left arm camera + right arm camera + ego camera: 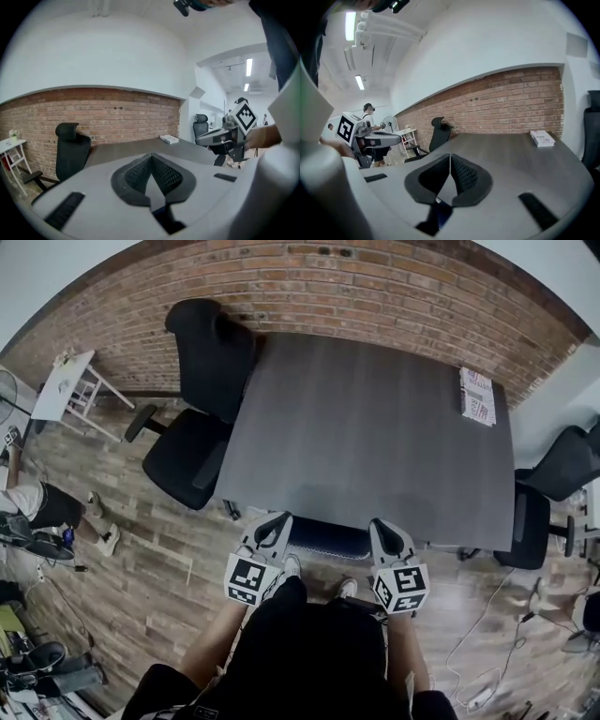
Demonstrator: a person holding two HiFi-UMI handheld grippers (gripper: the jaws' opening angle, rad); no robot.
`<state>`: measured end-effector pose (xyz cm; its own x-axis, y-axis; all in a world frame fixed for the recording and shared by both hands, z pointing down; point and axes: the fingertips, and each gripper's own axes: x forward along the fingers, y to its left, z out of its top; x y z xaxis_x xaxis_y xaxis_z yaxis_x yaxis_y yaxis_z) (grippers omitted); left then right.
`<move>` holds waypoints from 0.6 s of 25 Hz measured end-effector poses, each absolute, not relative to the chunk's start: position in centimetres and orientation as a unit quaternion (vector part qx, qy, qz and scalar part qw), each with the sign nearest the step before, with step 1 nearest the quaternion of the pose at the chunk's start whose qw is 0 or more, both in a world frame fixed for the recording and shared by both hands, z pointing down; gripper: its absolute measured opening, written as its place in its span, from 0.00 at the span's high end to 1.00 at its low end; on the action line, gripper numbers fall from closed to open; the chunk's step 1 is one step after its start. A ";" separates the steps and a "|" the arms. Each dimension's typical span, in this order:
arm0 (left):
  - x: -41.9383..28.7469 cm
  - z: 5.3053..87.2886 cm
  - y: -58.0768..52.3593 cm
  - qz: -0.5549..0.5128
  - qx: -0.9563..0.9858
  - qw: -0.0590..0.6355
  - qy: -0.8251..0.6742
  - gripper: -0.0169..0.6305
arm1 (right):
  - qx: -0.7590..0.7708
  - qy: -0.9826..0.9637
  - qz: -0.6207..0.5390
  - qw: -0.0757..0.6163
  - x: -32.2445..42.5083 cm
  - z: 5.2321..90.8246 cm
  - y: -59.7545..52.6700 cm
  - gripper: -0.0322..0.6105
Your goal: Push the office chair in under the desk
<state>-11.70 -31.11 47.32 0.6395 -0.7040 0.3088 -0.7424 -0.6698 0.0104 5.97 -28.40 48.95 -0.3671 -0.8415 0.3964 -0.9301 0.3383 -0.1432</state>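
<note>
Chair: the chair [328,538] shows only as a dark rounded backrest at the near edge of the tabletop [375,427]. Its seat and base are hidden below the tabletop, so it looks pushed in.
Progress: judged done or all but done. How deep the seat sits under the tabletop cannot be told.
Left tool: the left tool [270,524] has its jaws pressed together on nothing. It is held above the near edge of the tabletop, just left of the backrest and not touching it.
Right tool: the right tool [386,529] is likewise closed and empty. It sits at the same edge, just right of the backrest.
Shoes: the person's shoes [291,568] stand on the floor just short of the near edge, close behind the backrest.
Others: a side chair [202,381] is at the tabletop's left edge and a third chair [553,484] is off its right edge. A booklet [476,395] lies on the far right corner.
Risk, roll-back: the chair probably rides on casters, so it may drift back out from the near edge with nothing resting on it.
Risk, slipping: closed narrow tips could skid off the curved backrest if another push is made.
Risk, jamming: hidden armrests may strike the tabletop's edge if the chair is pushed harder.
Risk, feet: the shoes stand close enough to snag the base.
</note>
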 end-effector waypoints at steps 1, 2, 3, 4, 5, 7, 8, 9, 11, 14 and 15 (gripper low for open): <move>-11.1 45.9 -30.9 0.131 0.905 0.058 -0.400 0.96 | 0.553 -0.808 0.166 0.122 5.9 48.2 -28.3 0.93; -10.5 44.6 -30.6 0.119 0.908 0.051 -0.399 0.96 | 0.558 -0.806 0.159 0.116 5.9 47.5 -28.1 0.93; -9.9 43.3 -30.3 0.105 0.911 0.044 -0.397 0.96 | 0.563 -0.805 0.153 0.109 5.8 46.9 -27.8 0.93; -9.5 42.2 -29.9 0.091 0.913 0.035 -0.396 0.96 | 0.568 -0.803 0.148 0.101 5.7 46.3 -27.5 0.93; -9.1 41.2 -29.6 0.077 0.915 0.027 -0.396 0.96 | 0.571 -0.803 0.144 0.092 5.7 45.7 -27.1 0.93; -8.8 39.5 -28.8 0.051 0.915 0.016 -0.399 0.96 | 0.575 -0.804 0.133 0.080 5.3 44.7 -26.3 0.93; -8.7 38.9 -28.4 0.039 0.915 0.014 -0.402 0.96 | 0.575 -0.805 0.126 0.076 5.1 44.3 -25.9 0.93; -8.6 38.5 -28.0 0.030 0.914 0.012 -0.405 0.96 | 0.574 -0.807 0.119 0.072 4.9 44.0 -25.5 0.93; -8.4 38.5 -27.3 0.023 0.912 0.010 -0.410 0.96 | 0.573 -0.809 0.115 0.062 4.5 43.6 -24.9 0.93; -8.1 39.7 -26.4 0.032 0.909 0.019 -0.415 0.96 | 0.576 -0.807 0.120 0.052 4.1 43.7 -24.1 0.94; -8.1 40.0 -26.2 0.037 0.909 0.019 -0.415 0.96 | 0.579 -0.805 0.121 0.052 4.1 43.9 -23.9 0.94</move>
<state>-8.09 -26.22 40.02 0.6531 -0.7528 0.0827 -0.7556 -0.6550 0.0050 4.08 -23.90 43.85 -0.3247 -0.9190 0.2237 -0.9441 0.3009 -0.1343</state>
